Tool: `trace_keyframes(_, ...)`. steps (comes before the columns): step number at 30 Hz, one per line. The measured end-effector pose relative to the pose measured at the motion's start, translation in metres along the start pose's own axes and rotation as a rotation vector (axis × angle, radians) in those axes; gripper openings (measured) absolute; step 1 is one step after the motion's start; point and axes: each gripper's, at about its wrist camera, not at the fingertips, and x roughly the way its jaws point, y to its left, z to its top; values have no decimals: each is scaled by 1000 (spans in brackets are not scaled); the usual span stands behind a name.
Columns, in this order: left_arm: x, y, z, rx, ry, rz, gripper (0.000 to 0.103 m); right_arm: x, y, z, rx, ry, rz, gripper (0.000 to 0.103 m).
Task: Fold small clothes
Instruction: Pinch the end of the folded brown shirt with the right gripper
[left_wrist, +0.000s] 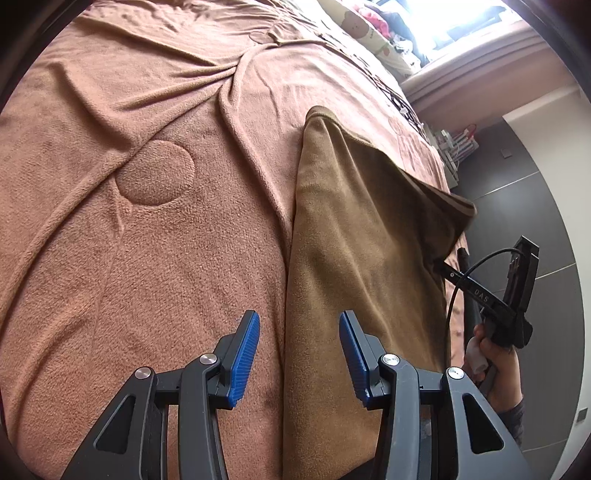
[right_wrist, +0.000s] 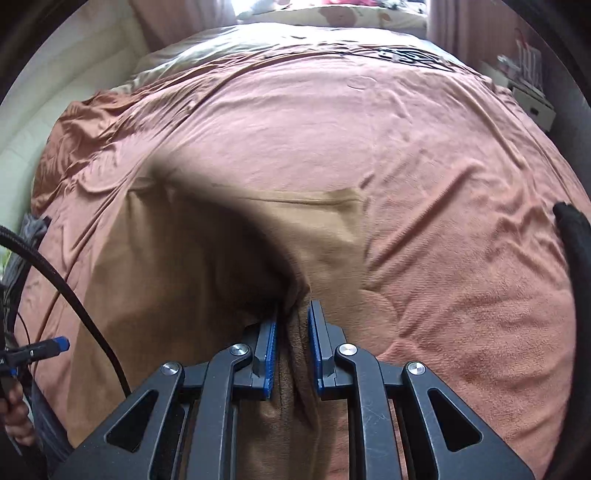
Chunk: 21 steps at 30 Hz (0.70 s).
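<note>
Salmon-pink fleece blanket (left_wrist: 155, 258) covers a wide bed that fills both views, with dark floor tiles and a bright window off toward two o'clock. From the left wrist camera, the left gripper (left_wrist: 299, 354) hangs wide open with nothing between its blue ribbed pads, hovering above the near left edge of the olive-brown soft fleece garment (left_wrist: 354, 258); that cloth's long axis runs from six o'clock up toward twelve, and its right-hand side is lifted off the bed toward three o'clock, where the right gripper (left_wrist: 443, 266) bites into it, held by a hand (left_wrist: 495, 354). So the garment lies just ahead and right of the empty claw, and the left arm looks nearer the flat edge that a fold would need pinned or taken. From the right wrist camera, the right gripper is closed down on a bunched ridge of the garment, which drapes away toward ten o'clock in shadow. Only this view shows the clamped cloth directly; only the other shows the cloth's full length.
</note>
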Motion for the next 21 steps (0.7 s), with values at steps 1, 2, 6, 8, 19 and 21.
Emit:
trace_keyframes(1, 2, -1, 1, 3, 4, 4, 47, 0, -4, 0, 16, -4, 3, 12)
trace_keyframes(2, 4, -2, 1, 7, 6, 11, 47, 0, -8, 0, 30, -9, 6, 12)
trace_keyframes(6, 9, -5, 2, 8, 13, 25, 47, -9, -14, -4, 64, -29, 15, 12)
trace_keyframes(8, 13, -5, 3, 7, 17, 32, 47, -12, -17, -6, 78, -33, 57, 13)
trace_keyframes(19, 20, -13, 9, 23, 19, 36, 47, 5, -54, 5, 200, -19, 253, 42)
trace_keyframes(21, 21, -14, 13, 29, 19, 43, 47, 10, -57, 8, 214, -23, 280, 44)
